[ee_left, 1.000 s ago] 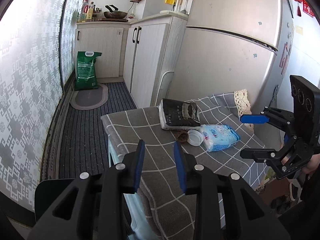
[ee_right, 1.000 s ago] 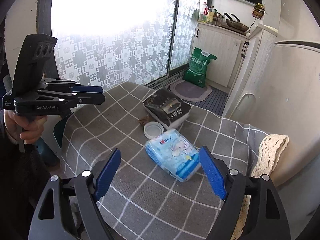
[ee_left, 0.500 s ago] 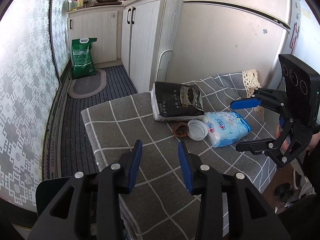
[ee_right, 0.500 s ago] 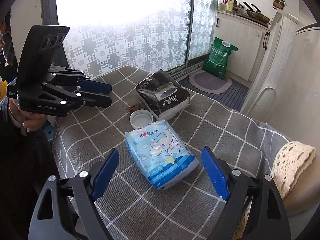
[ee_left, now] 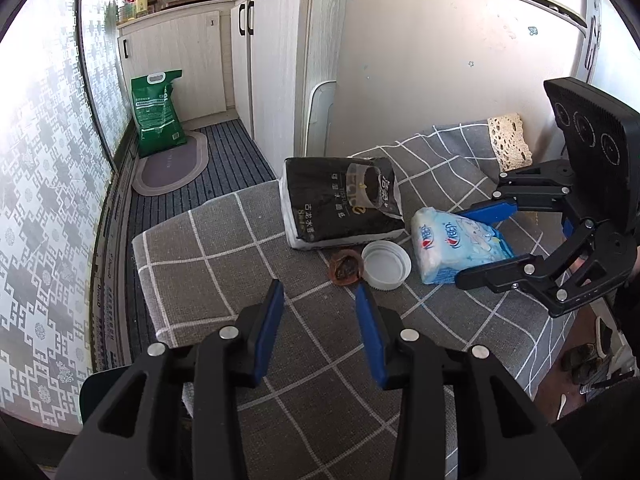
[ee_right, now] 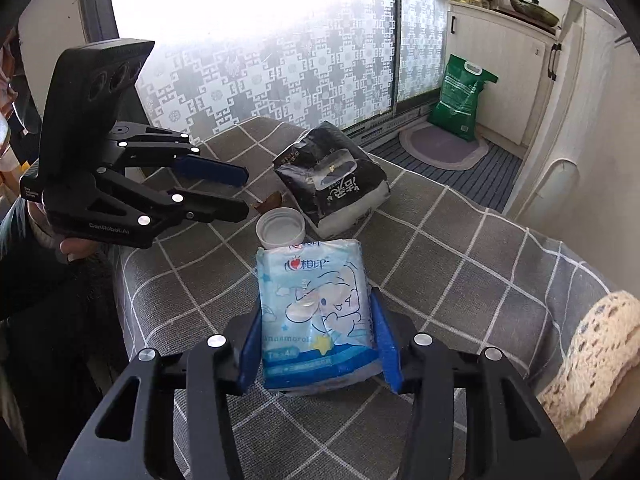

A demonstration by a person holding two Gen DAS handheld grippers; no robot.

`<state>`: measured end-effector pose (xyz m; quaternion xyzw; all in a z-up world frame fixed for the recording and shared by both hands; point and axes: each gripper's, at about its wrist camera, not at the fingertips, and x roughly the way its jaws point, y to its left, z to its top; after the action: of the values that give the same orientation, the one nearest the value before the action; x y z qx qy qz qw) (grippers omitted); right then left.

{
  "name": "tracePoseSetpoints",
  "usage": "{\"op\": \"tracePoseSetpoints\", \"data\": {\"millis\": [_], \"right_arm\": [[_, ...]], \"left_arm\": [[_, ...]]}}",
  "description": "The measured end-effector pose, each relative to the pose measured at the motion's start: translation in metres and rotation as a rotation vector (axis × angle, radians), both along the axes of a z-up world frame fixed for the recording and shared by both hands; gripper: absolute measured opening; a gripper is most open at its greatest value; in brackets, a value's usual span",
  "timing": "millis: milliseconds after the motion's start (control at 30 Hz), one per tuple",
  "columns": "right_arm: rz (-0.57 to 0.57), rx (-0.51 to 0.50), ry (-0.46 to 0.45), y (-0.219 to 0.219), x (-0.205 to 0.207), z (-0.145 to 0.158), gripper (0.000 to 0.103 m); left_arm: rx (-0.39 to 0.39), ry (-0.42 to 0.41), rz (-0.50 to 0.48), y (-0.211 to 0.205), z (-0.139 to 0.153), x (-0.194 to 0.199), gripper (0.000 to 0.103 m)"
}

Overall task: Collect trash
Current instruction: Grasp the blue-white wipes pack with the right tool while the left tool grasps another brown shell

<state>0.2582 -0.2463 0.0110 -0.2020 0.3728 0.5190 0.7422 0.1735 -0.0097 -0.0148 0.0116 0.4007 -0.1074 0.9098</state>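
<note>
A blue tissue pack [ee_right: 316, 300] lies on the grey checked tablecloth [ee_left: 208, 248]. My right gripper [ee_right: 316, 308] is closing on it, and its blue pads lie against the pack's two long sides. Just beyond the pack are a white plastic lid [ee_right: 280, 226] and a brown crumpled scrap [ee_right: 270, 202], with a black tissue pack [ee_right: 332, 176] behind them. In the left wrist view my left gripper [ee_left: 319, 292] hovers open and empty over the cloth. It is just short of the brown scrap [ee_left: 346, 266] and the lid [ee_left: 386, 264].
A cream lace cloth [ee_right: 596, 344] hangs over the table's far corner by the fridge. On the floor beyond the table are a green sack [ee_left: 158, 108], an oval mat [ee_left: 172, 164] and white cabinets [ee_left: 272, 60]. A patterned glass door runs along one side.
The right jaws have narrowed from wide apart to lie against the blue tissue pack. Both grippers have moved lower and closer to the things on the table.
</note>
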Motion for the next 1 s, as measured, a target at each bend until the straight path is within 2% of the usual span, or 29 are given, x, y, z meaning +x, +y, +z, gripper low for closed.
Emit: {"op": "tracePoseSetpoints", "data": {"millis": [167,300,433,633,667,800,1000], "right_arm": [[-0.065,0.05,0.011,-0.023,-0.007,0.008,0.049],[-0.132,0.105,0.026,-0.043,-0.013,0.011,0.049],[-0.175,0.138,0.025,-0.057,-0.023,0.014,0.049],[-0.236,0.194,0.02,-0.08,-0.038,0.02,0.049],[-0.244,0.196,0.025,-0.082,-0.04,0.019,0.049],[-0.26,0.18,0.036,-0.084,-0.043,0.013,0.049],[-0.265,0.179,0.042,-0.077,-0.044,0.012,0.049]], "left_arm": [[0.03,0.003,0.001,-0.012,0.0,0.005,0.041],[0.085,0.004,0.021,-0.023,-0.003,0.009,0.041],[0.107,-0.004,0.033,-0.028,-0.003,0.013,0.035],[0.107,-0.008,0.047,-0.034,-0.003,0.02,0.029],[0.103,-0.009,0.043,-0.035,-0.003,0.02,0.022],[0.129,-0.026,0.041,-0.04,-0.003,0.016,0.022],[0.072,-0.033,0.055,-0.032,-0.001,0.009,0.022]]}}
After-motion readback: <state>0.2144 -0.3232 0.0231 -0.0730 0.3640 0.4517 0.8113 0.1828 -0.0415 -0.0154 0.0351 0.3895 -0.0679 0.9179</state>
